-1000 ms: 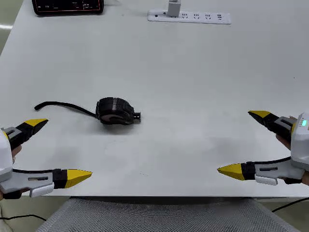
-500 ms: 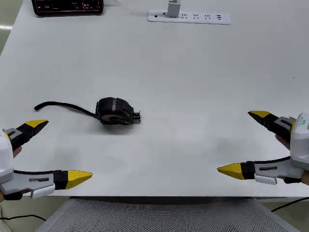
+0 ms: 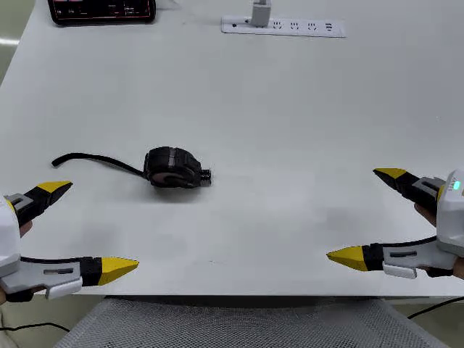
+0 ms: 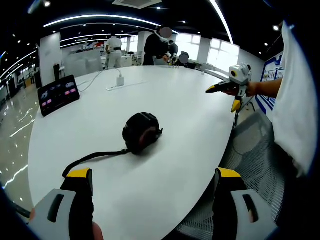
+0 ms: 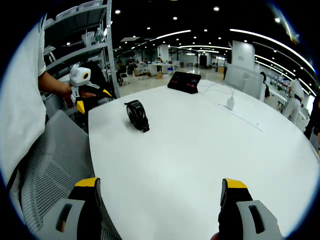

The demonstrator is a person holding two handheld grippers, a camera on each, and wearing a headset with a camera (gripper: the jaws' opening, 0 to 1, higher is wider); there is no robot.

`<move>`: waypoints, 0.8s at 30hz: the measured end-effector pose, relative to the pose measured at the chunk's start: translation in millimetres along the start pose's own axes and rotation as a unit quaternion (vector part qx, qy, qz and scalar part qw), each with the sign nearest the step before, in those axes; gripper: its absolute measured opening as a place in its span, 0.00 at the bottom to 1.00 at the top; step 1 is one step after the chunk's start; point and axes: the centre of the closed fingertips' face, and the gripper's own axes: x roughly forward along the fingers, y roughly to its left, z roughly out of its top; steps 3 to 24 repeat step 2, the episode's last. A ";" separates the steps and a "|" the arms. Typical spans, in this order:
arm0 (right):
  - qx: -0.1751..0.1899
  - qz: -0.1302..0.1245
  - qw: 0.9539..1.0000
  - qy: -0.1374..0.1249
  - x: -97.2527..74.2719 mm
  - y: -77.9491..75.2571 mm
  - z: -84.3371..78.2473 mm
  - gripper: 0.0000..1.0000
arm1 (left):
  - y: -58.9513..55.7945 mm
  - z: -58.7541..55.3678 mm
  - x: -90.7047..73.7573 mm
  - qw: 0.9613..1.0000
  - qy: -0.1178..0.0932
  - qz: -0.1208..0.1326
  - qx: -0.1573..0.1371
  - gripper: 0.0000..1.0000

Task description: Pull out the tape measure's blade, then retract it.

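Note:
A black tape measure [image 3: 172, 167] lies on the white table [image 3: 290, 130], its blade tip pointing right and a black wrist strap [image 3: 90, 159] trailing left. It also shows as the tape measure [image 4: 141, 132] in the left gripper view and the tape measure [image 5: 136, 114] in the right gripper view. My left gripper [image 3: 90, 226] hovers open at the table's near left edge, a short way from the tape. My right gripper [image 3: 362, 214] hovers open at the near right edge, far from it. Both hold nothing.
A white power strip [image 3: 284, 26] with a plug lies at the table's far side. A dark tablet [image 3: 101, 9] stands at the far left. A mesh chair seat [image 3: 232, 322] sits below the table's near edge. People stand in the room beyond.

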 end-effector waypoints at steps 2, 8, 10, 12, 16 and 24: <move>-0.001 0.001 1.000 0.001 0.3 0.5 -0.1 0.99 | 0.4 0.4 0.3 1.000 -0.001 0.001 0.000 0.99; -0.001 0.001 1.000 0.001 0.3 0.5 -0.1 0.99 | 0.4 0.4 0.3 1.000 -0.001 0.001 0.000 0.99; -0.001 0.001 1.000 0.001 0.3 0.5 -0.1 0.99 | 0.4 0.4 0.3 1.000 -0.001 0.001 0.000 0.99; -0.001 0.001 1.000 0.001 0.3 0.5 -0.1 0.99 | 0.4 0.4 0.3 1.000 -0.001 0.001 0.000 0.99; -0.001 0.001 1.000 0.001 0.3 0.5 -0.1 0.99 | 0.4 0.4 0.3 1.000 -0.001 0.001 0.000 0.99; -0.001 0.001 1.000 0.001 0.3 0.5 -0.1 0.99 | 0.4 0.4 0.3 1.000 -0.001 0.001 0.000 0.99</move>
